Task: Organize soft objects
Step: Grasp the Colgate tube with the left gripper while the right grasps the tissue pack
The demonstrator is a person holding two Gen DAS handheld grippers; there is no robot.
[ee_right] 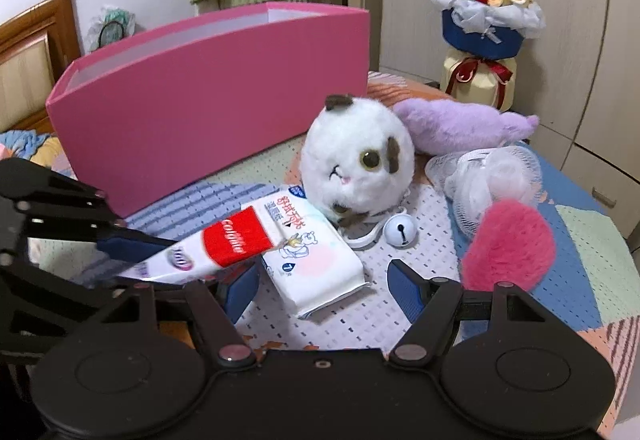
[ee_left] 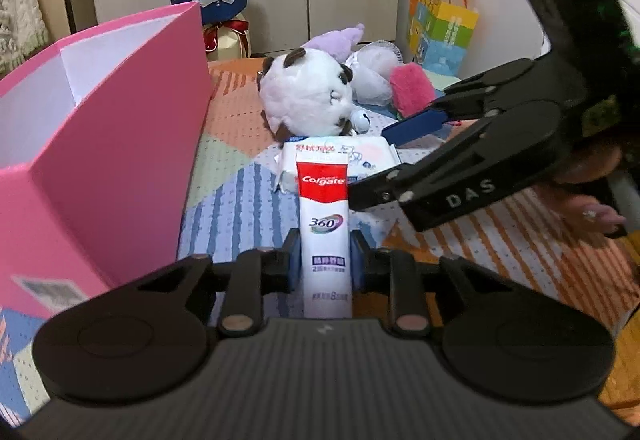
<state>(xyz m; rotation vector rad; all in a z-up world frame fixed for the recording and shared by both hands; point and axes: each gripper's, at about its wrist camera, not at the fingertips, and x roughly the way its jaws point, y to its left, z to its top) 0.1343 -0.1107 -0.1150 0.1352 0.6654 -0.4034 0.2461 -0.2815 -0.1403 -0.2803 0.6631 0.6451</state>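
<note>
A white and red Colgate toothpaste tube [ee_left: 325,240] stands between the pads of my left gripper [ee_left: 325,252], which is shut on it just above the patchwork bedspread. The right wrist view shows the same tube [ee_right: 224,248] tilted, held by the left gripper [ee_right: 152,260]. My right gripper [ee_right: 322,288] is open, its blue pads on either side of a white tissue pack [ee_right: 316,260] without touching it. Behind the pack sit a round white plush cat [ee_right: 356,156], a purple plush [ee_right: 460,124] and a pink fuzzy item [ee_right: 508,244]. In the left wrist view the right gripper [ee_left: 370,166] reaches in over the tissue pack [ee_left: 360,156].
A large open pink box [ee_left: 100,160] [ee_right: 216,92] stands on the bed, left of the toys. A small white fan [ee_right: 492,176] and a white bell [ee_right: 398,232] lie near the plush cat. A wrapped bouquet [ee_right: 484,12] and a colourful gift bag [ee_left: 440,32] stand by the cupboards.
</note>
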